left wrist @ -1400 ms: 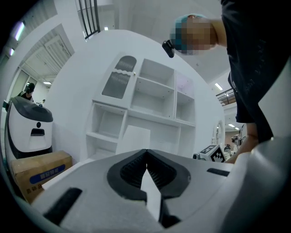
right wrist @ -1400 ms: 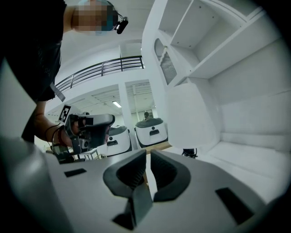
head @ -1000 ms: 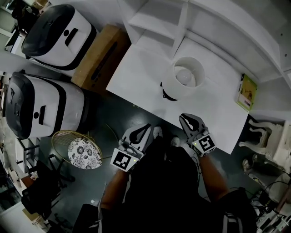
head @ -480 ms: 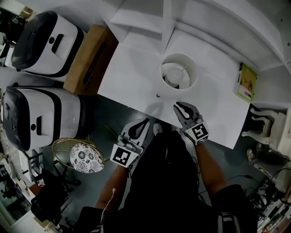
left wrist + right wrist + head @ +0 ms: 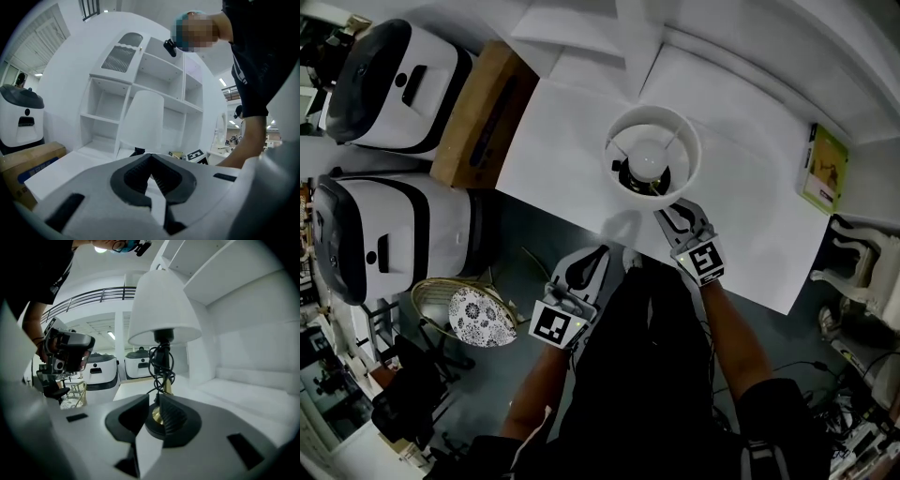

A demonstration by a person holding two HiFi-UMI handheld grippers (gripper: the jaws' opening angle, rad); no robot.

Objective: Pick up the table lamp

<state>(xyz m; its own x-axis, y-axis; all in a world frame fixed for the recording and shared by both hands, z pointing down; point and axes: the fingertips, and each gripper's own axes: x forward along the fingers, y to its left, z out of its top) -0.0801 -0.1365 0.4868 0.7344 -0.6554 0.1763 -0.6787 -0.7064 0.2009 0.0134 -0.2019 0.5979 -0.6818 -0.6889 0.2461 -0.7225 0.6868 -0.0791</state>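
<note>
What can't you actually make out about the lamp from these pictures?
- Head view: the lamp is seen from above; its shade hides most of stem and foot.
- Right gripper view: the right tongs cover part of the lamp's foot; contact is unclear.
- Left gripper view: the left tongs hide most of the lamp's foot.
</note>
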